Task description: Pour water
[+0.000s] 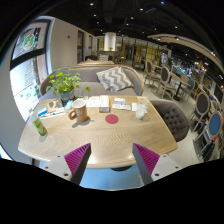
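Gripper (110,160) is released: the two fingers stand wide apart, purple pads (75,156) facing in, nothing between them. It hangs over the near edge of a light wooden surface (95,140), well short of everything on it.

On the surface, beyond the fingers:
- A pitcher-like vessel with a handle (78,110) stands upright left of centre. Probably the water container, but too small to confirm.
- A small cup (141,111) sits to the right of it, well apart from the pitcher.
- A round red coaster (112,118) lies flat between pitcher and cup, nothing on it.
- A green bottle (40,126) stands near the left edge, slightly tilted in the wide-angle view.
- A leafy potted plant (65,83) sits at the far left, behind the pitcher.
- A few small boxes or cards (110,102) sit along the far side; contents unreadable.

Past the surface: a grey sofa with a zigzag-pattern cushion (116,78). A dark grey upholstered chair (172,117) is just beside the right edge of the surface. More chairs and tables (160,75) fill the room further back on the right. A framed picture (32,40) hangs on the left wall.
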A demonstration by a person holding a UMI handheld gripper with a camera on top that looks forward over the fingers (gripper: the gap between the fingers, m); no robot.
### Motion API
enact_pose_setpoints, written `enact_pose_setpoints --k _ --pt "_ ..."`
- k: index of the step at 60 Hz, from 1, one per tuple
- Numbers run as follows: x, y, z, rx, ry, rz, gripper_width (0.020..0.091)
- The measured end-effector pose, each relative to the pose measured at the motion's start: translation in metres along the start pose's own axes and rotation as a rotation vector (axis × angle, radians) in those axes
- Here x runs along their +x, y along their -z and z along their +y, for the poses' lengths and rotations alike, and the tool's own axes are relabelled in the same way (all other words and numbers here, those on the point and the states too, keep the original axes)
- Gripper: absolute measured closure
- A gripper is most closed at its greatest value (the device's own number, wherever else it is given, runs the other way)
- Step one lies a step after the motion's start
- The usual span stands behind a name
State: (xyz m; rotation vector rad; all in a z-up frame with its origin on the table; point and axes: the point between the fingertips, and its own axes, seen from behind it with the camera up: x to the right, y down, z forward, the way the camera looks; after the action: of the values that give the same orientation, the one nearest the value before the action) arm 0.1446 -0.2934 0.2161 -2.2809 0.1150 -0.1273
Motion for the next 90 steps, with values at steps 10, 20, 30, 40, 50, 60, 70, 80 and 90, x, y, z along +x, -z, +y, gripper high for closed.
enact_pose_setpoints --k 10,20,30,40,50,60,70,80,90 --pt "-0.027 0.008 0.014 -0.007 0.021 -0.01 0.0249" --pt "-0.094 0.008 0.043 -0.02 0.037 -0.071 0.025" --pt "-0.194 0.0 0.071 -0.007 0.08 -0.16 0.0252" --pt "-0.313 -0.021 0.072 0.026 0.075 -0.277 0.0247" --pt "-0.395 -0.07 0.033 0.148 0.09 -0.315 0.0245" --pt "-0.441 -0.14 0.002 0.197 0.077 -0.306 0.0244" --pt "-0.457 -0.195 -0.014 0.234 0.072 -0.268 0.0304" --pt "-0.462 -0.208 -0.018 0.252 0.067 -0.259 0.0594" --pt "-0.465 -0.201 -0.02 0.253 0.091 -0.281 0.0685"
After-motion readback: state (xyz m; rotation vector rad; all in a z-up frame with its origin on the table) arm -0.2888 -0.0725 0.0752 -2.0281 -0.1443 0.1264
